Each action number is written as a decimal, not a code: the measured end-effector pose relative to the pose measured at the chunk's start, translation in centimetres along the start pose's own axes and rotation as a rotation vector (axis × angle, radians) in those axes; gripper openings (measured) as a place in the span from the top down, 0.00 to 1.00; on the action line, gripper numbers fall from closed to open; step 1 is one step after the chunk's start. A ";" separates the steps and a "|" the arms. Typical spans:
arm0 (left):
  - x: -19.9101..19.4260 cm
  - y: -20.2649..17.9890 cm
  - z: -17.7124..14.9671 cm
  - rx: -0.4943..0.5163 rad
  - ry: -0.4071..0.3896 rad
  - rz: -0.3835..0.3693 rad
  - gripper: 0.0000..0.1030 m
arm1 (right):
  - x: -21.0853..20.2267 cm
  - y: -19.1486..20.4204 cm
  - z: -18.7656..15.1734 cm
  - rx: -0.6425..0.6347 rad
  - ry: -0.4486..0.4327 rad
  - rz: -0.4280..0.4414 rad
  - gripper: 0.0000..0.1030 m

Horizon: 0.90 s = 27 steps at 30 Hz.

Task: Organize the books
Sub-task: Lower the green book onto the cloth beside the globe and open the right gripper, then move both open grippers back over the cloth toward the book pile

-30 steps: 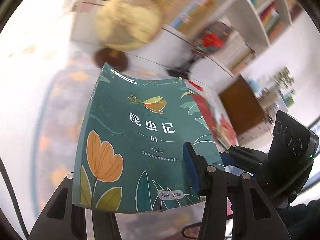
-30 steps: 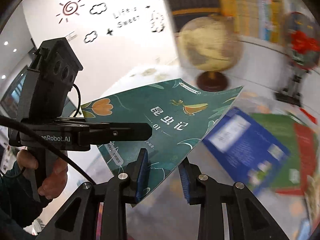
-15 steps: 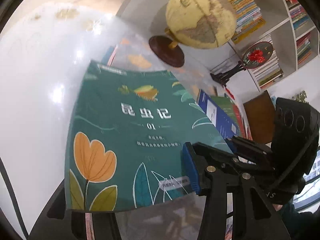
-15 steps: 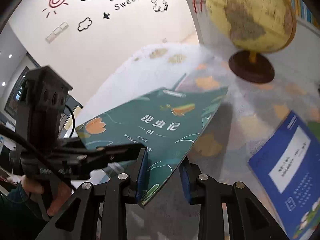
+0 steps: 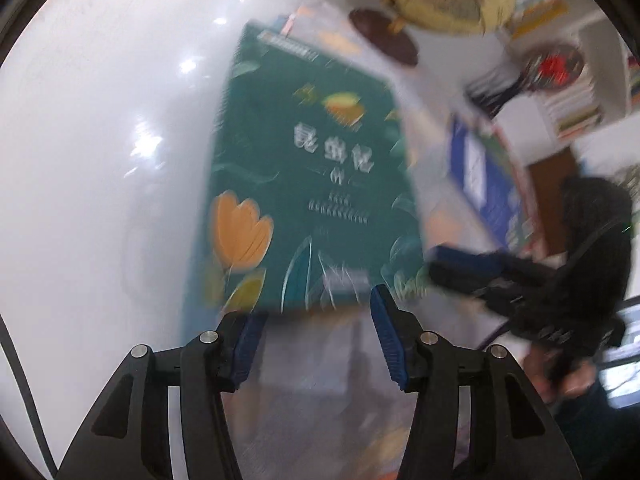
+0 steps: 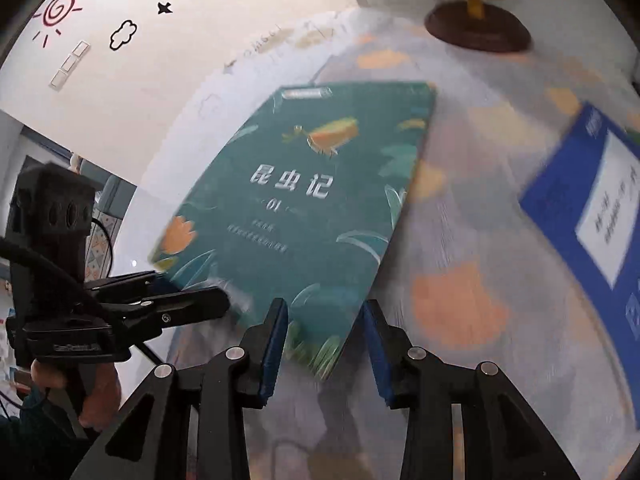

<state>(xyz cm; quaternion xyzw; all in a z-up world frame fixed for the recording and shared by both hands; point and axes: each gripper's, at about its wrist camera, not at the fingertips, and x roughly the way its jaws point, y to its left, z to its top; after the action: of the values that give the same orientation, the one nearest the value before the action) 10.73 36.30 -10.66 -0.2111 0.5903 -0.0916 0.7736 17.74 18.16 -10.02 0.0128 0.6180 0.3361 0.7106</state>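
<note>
A green book (image 6: 312,200) with an orange flower and white title lies flat on the patterned cloth, and it also fills the middle of the left wrist view (image 5: 304,184). My right gripper (image 6: 326,340) has its jaws opening; the book's near corner sits between the pads, which stand off it. My left gripper (image 5: 316,332) is opening too, its pads just below the book's near edge and not pressing it. Each view shows the other tool at a near corner of the book: the left gripper (image 6: 192,290) and the right gripper (image 5: 434,264).
A blue book (image 6: 592,216) lies to the right on the cloth (image 6: 460,304), with more books beyond it. A globe on a dark wooden base (image 6: 476,32) stands behind the green book. White tabletop (image 5: 100,160) spreads to the left. Bookshelves (image 5: 576,112) line the back.
The green book came down from tilted in the air to flat on the table. Both grippers sank with it and their jaws widened, letting go of its corners.
</note>
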 end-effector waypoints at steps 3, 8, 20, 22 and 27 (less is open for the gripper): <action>-1.2 -1.6 -1.6 0.054 -0.016 0.068 0.37 | -1.6 -0.2 -2.5 0.014 -0.017 -0.032 0.51; -2.6 -6.7 -1.9 0.123 -0.106 0.024 0.16 | -4.4 -1.1 -5.6 0.073 -0.075 -0.083 0.48; 6.2 -18.3 -2.8 0.346 0.010 0.139 0.14 | -12.0 -8.6 -11.8 0.295 -0.222 -0.261 0.46; 7.9 -19.6 -3.6 0.386 0.024 0.194 0.14 | -12.5 -10.6 -13.8 0.358 -0.225 -0.280 0.46; 10.6 -22.2 -5.7 0.499 -0.010 0.333 0.06 | -13.9 -13.7 -17.3 0.457 -0.219 -0.302 0.46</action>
<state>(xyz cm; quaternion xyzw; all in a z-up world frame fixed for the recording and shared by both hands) 10.71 11.06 -11.44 0.0850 0.5723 -0.1048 0.8089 8.58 -6.17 -7.89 0.1166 0.5923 0.0755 0.7937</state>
